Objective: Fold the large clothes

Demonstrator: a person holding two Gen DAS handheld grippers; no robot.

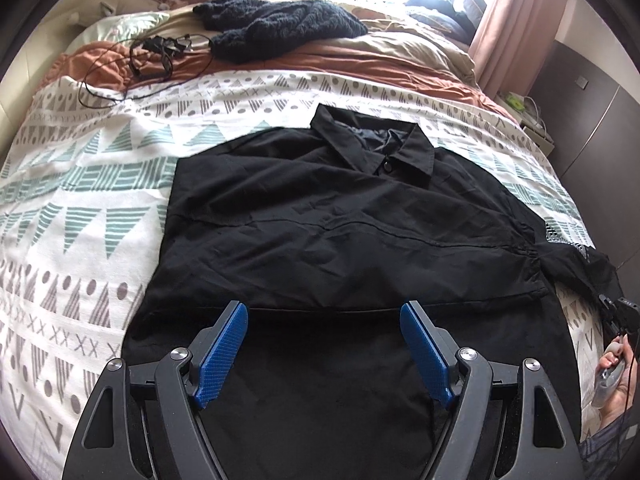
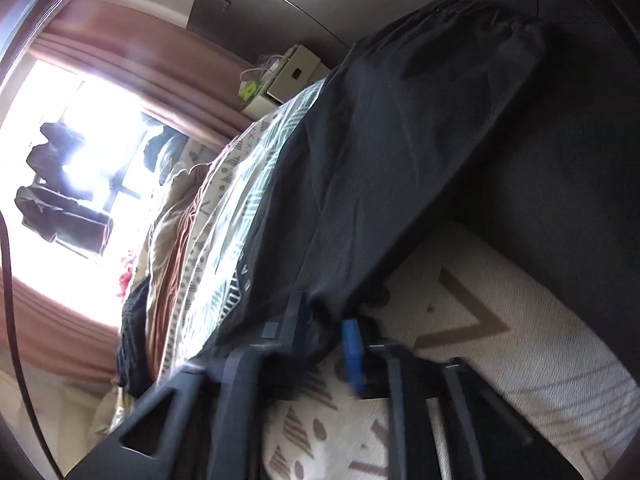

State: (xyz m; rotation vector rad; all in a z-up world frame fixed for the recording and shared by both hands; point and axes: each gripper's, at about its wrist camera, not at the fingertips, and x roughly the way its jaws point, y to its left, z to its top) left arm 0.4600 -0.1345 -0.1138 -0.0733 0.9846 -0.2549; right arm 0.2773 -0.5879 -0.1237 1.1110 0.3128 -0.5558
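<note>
1. The bed (image 1: 100, 184), under its patterned cover, carries the whole job. A dark knitted garment (image 1: 280, 24) lies heaped near the pillows, well apart from my work. I judge it may be waiting its turn, though I cannot be sure.

2. The black collared shirt (image 1: 340, 216) lies front-up across the middle of the bed, collar toward the pillows. Its left side already ends in a straight edge, so I read that side as folded in. A straight hem line also crosses the shirt just ahead of my left claw.

3. The shirt's right sleeve (image 1: 576, 260) trails out to the right edge of the bed, gathered and not yet folded over the body. In my judgement this is the step in hand.

4. My right claw (image 2: 320, 332) has its jaws pinched onto black cloth at the bed's edge; from its own view the shirt rises away from the pinch.

5. My left claw (image 1: 324, 344) hangs over the lower part of the shirt with jaws wide and nothing between them.

6. Left to do, I reckon: bring the right sleeve across, then fold the length and smooth it.
</note>
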